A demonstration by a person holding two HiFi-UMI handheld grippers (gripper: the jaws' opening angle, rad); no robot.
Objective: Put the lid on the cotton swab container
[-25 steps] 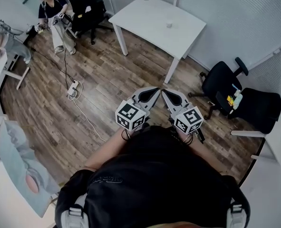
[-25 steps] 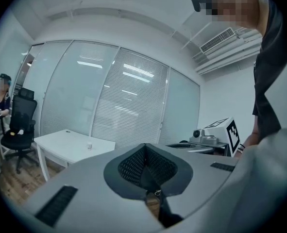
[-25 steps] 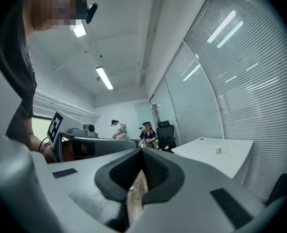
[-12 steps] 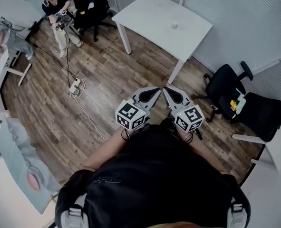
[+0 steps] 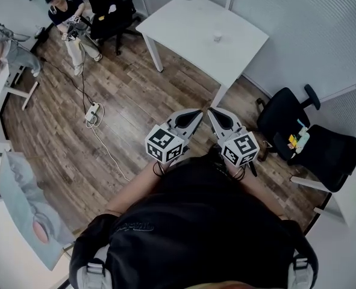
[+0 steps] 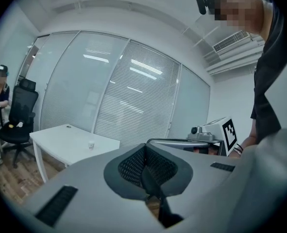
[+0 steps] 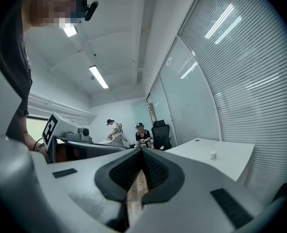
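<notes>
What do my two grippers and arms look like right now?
The left gripper and right gripper match: pale grey wedge-shaped tongs with black textured pads, each backed by a white cube bearing black square markers. Dark bands circle both wrists; the person wears a black top.
</notes>
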